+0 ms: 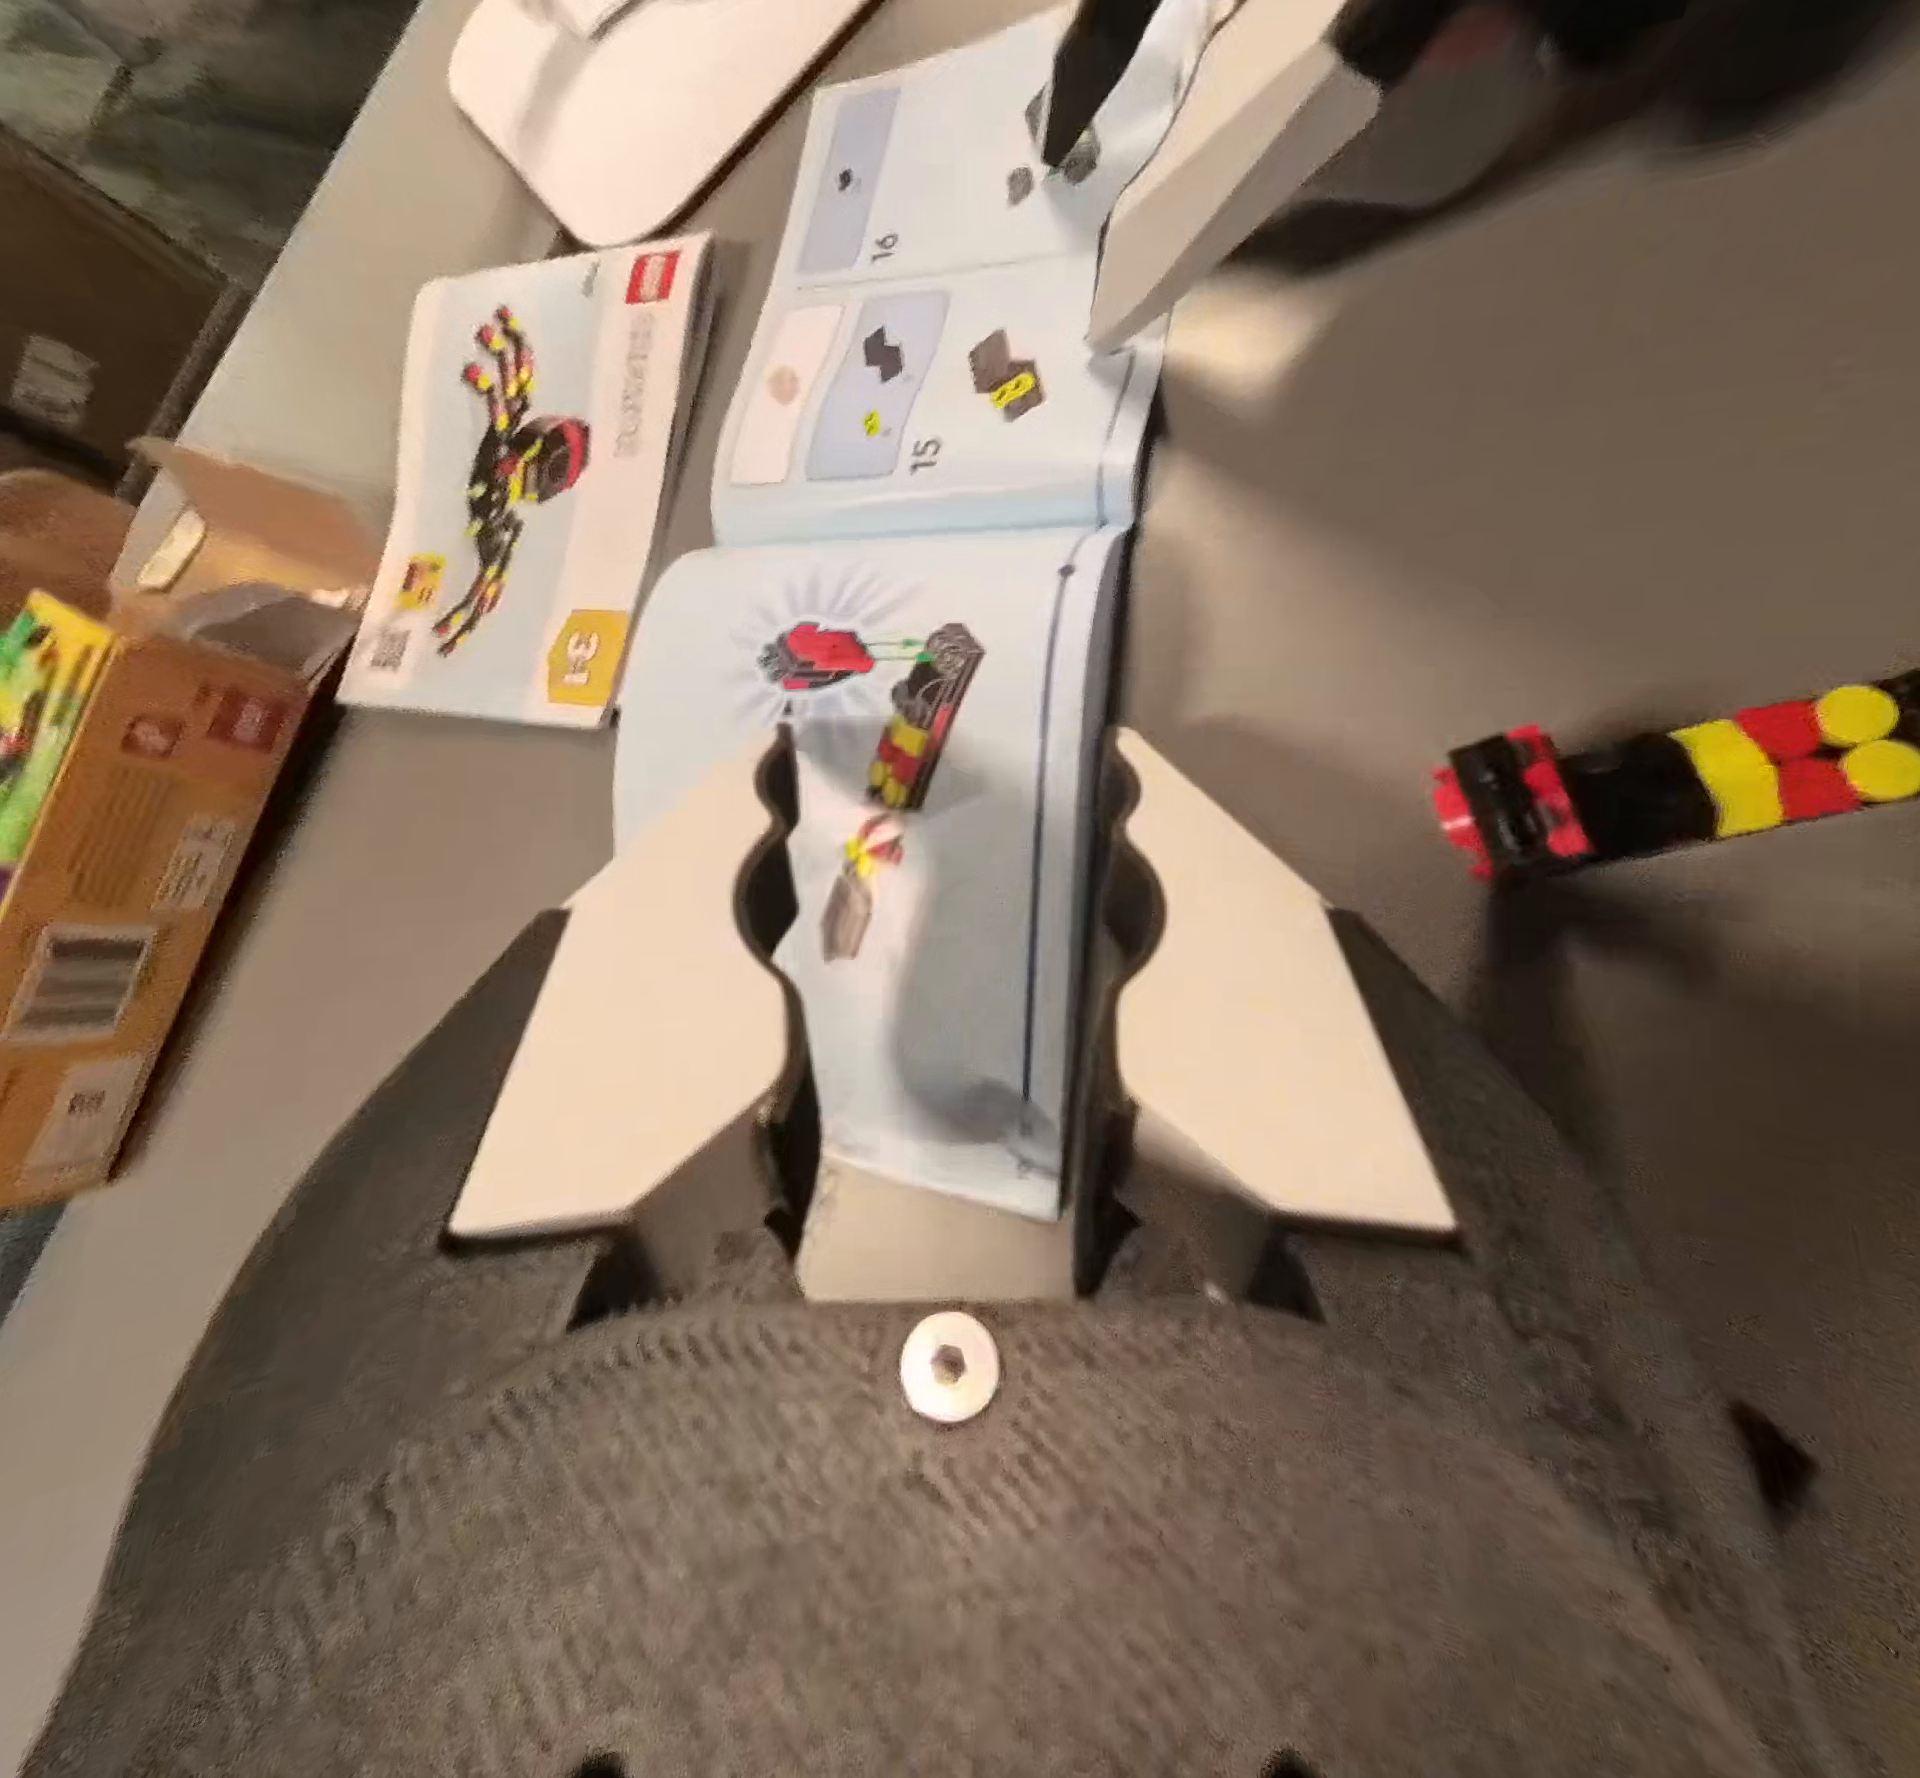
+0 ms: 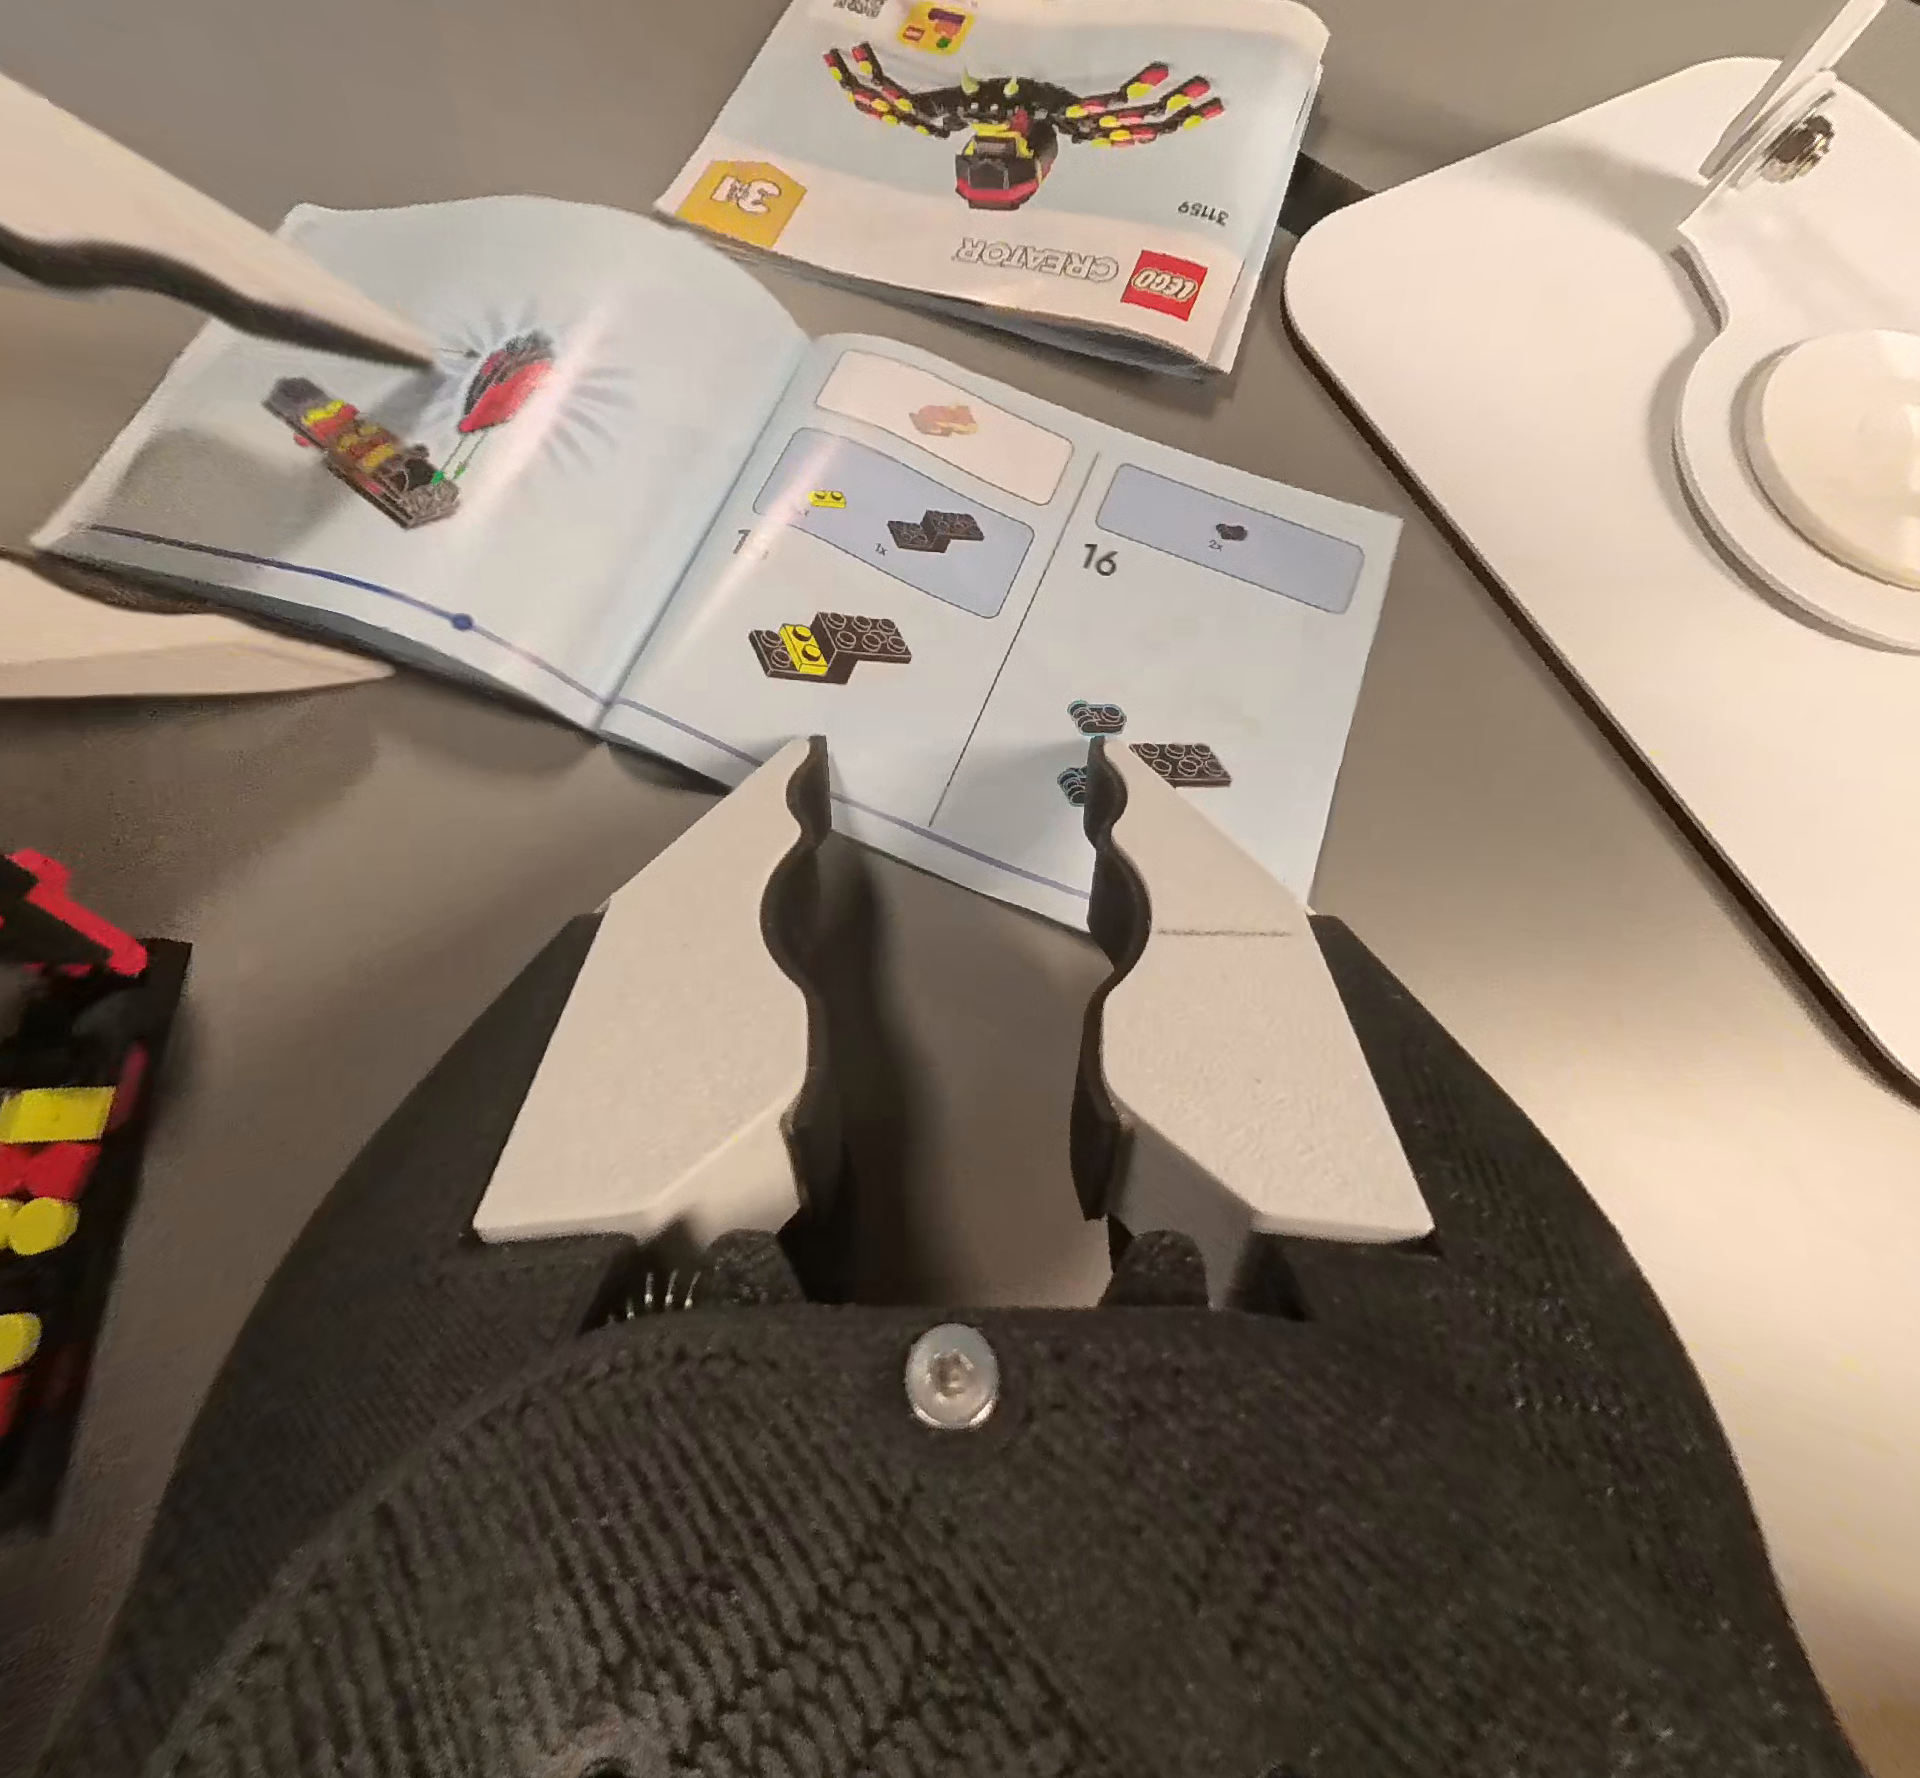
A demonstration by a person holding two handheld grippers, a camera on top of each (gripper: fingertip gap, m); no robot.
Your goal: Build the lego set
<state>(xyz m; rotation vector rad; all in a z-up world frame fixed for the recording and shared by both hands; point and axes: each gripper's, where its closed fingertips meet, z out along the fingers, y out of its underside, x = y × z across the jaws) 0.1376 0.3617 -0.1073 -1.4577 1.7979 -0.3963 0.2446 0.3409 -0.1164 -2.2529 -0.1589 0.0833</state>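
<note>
Hovering over the open pale-blue instruction booklet, both grippers are empty, so the step in hand looks like consulting the pages rather than joining bricks. The left gripper is spread wide with nothing between its grey fingers, poised above the booklet's curled left-hand page; in the right wrist view its fingertips appear to rest on or just above that page, though contact cannot be confirmed. The right gripper is likewise released and holds nothing, its tips over the near edge of the right-hand page, and it shows at the far end of the booklet in the left wrist view. The task's thing, a partly built black brick assembly with red and yellow pieces, lies on the grey bench, well apart from both grippers and to the side of the booklet; the right wrist view catches it at the lower left edge. A second, closed booklet with a spider model on its cover lies beyond the open one, beside a white flat stand base, and an opened cardboard box sits off to the left. No loose bricks are visible, so the next move probably calls for finding the pieces the open pages show, then bringing a gripper back to the assembly
</note>
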